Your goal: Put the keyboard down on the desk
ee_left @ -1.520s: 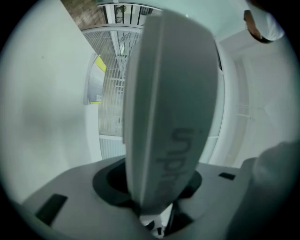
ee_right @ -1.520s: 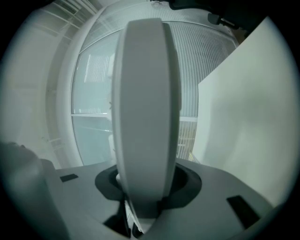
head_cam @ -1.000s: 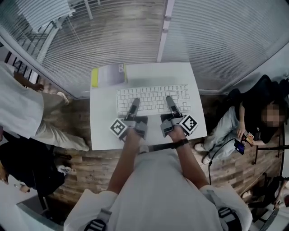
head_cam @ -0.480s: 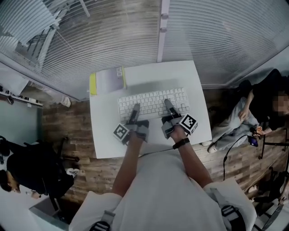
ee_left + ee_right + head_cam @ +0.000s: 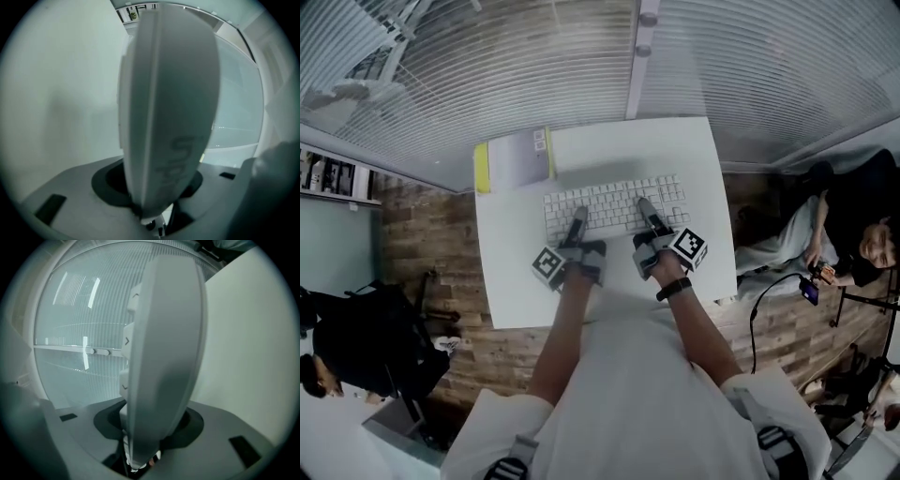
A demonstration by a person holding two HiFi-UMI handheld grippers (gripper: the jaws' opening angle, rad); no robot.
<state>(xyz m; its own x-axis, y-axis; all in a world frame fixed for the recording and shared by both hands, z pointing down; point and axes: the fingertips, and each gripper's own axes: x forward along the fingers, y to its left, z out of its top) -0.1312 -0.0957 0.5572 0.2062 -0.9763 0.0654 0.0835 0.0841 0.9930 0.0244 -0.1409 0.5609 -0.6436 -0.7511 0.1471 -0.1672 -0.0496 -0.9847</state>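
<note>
The keyboard [image 5: 614,206] is over the middle of the desk [image 5: 698,155], with its long side along the far edge of the desk. From the soft shadow behind it I judge that it hangs a little above the desk top and does not rest on it yet. The left gripper [image 5: 578,217] pinches its near edge toward the left side of the desk and the right gripper [image 5: 646,206] toward the right side, each with one jaw over the keys and one under. In both gripper views the keyboard stands edge-on between the jaws. The jaws of the left gripper have just opened a little wider with the keyboard between them, so that grip may be light. To do this step well, both hands should go down together and keep the keyboard level, so that no corner meets the desk first. The under jaws will probably touch the desk before the keyboard does, so the grip should be released only then, and the grippers drawn back toward the near edge of the desk. The yellow-edged booklet [image 5: 514,159] at the far left corner of the desk is well apart and should not disturb.
</note>
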